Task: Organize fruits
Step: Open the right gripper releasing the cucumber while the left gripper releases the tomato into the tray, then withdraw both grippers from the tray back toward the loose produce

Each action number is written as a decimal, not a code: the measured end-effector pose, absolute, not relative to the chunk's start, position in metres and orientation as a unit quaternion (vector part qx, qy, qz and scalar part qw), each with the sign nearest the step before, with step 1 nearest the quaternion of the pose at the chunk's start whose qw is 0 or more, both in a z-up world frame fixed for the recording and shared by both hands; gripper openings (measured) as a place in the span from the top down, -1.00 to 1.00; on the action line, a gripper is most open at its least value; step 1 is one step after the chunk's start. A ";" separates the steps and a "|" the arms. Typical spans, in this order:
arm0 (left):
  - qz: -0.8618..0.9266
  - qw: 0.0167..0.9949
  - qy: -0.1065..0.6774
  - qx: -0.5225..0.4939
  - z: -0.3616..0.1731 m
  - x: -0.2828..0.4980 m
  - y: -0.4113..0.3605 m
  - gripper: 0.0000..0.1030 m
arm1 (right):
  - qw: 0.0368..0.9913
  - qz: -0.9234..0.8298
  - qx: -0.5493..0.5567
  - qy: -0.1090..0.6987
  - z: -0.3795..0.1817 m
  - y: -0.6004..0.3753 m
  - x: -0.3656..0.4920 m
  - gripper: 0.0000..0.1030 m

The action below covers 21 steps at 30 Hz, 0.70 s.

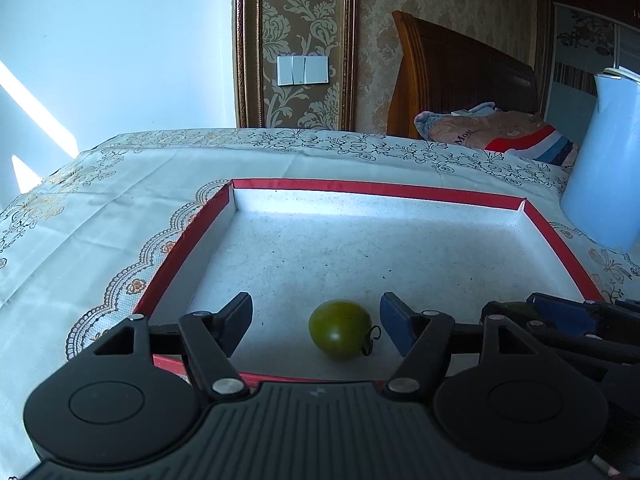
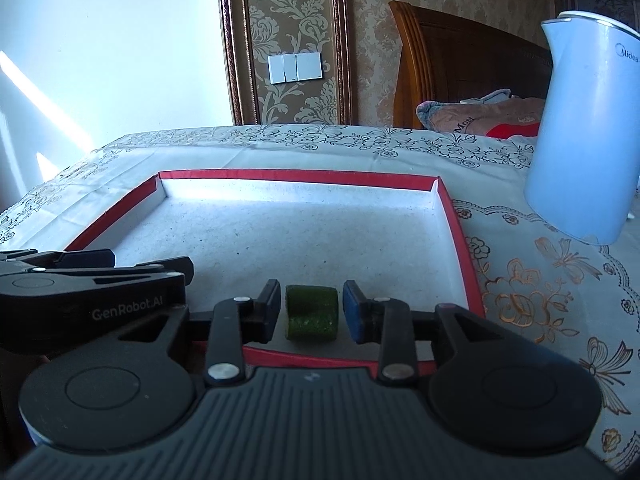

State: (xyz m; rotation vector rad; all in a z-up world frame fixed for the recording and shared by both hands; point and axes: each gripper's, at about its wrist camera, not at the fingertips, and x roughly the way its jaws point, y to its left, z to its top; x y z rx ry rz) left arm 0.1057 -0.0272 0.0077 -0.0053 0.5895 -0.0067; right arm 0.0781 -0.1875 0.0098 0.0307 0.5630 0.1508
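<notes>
A shallow red-rimmed tray (image 1: 380, 189) with a white speckled floor lies on the tablecloth. In it rests a green tomato (image 1: 340, 328) with a curled stem, between the fingers of my left gripper (image 1: 316, 310), which stands open well clear of it on both sides. In the right wrist view a dark green cut chunk of fruit (image 2: 311, 312) sits on the tray (image 2: 300, 176) floor near its front rim. My right gripper (image 2: 311, 292) brackets it closely, with a thin gap showing at each pad. The two grippers are side by side.
A pale blue electric kettle (image 2: 588, 132) stands on the table to the right of the tray, also seen as kettle (image 1: 604, 168). An embroidered tablecloth (image 1: 120, 208) covers the table. Behind are a wooden headboard (image 1: 460, 76), bedding and a wall.
</notes>
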 end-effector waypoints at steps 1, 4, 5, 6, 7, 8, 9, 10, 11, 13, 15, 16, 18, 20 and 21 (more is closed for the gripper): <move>-0.001 0.958 0.287 -0.001 0.008 0.103 -0.027 -0.36 | 0.958 0.074 0.018 0.275 0.011 -0.188 0.076 0.38; 0.000 0.961 0.277 0.000 0.010 0.096 -0.026 -0.36 | 0.960 0.072 0.024 0.269 0.013 -0.191 0.069 0.38; 0.002 0.962 0.273 -0.001 0.011 0.093 -0.025 -0.36 | 0.961 0.072 0.024 0.266 0.014 -0.192 0.067 0.38; 0.002 0.963 0.270 -0.001 0.011 0.090 -0.025 -0.36 | 0.962 0.070 0.026 0.263 0.015 -0.193 0.064 0.38; 0.003 0.964 0.268 -0.002 0.012 0.087 -0.024 -0.36 | 0.963 0.070 0.027 0.260 0.015 -0.194 0.062 0.38; 0.002 0.964 0.266 -0.003 0.012 0.084 -0.023 -0.36 | 0.963 0.069 0.028 0.258 0.016 -0.194 0.060 0.38; 0.001 0.964 0.265 -0.003 0.012 0.081 -0.022 -0.36 | 0.964 0.068 0.028 0.255 0.017 -0.194 0.058 0.38; 0.001 0.964 0.265 -0.003 0.012 0.078 -0.022 -0.36 | 0.965 0.067 0.028 0.252 0.018 -0.195 0.056 0.38; 0.002 0.965 0.264 -0.003 0.012 0.074 -0.021 -0.36 | 0.966 0.066 0.029 0.250 0.018 -0.196 0.053 0.38; 0.002 0.965 0.262 -0.003 0.011 0.068 -0.019 -0.36 | 0.966 0.067 0.030 0.249 0.019 -0.196 0.049 0.38; 0.001 0.967 0.253 -0.001 0.012 0.059 -0.016 -0.36 | 0.967 0.066 0.031 0.245 0.019 -0.197 0.043 0.38; 0.004 0.968 0.249 -0.001 0.012 0.055 -0.015 -0.36 | 0.968 0.065 0.031 0.242 0.020 -0.198 0.040 0.38; 0.003 0.970 0.243 -0.004 0.012 0.047 -0.011 -0.37 | 0.969 0.065 0.035 0.236 0.021 -0.200 0.034 0.38; 0.005 0.971 0.239 -0.006 0.012 0.039 -0.007 -0.37 | 0.970 0.065 0.037 0.232 0.022 -0.202 0.029 0.38; 0.006 0.972 0.236 -0.006 0.012 0.036 -0.006 -0.37 | 0.970 0.065 0.039 0.229 0.023 -0.203 0.025 0.34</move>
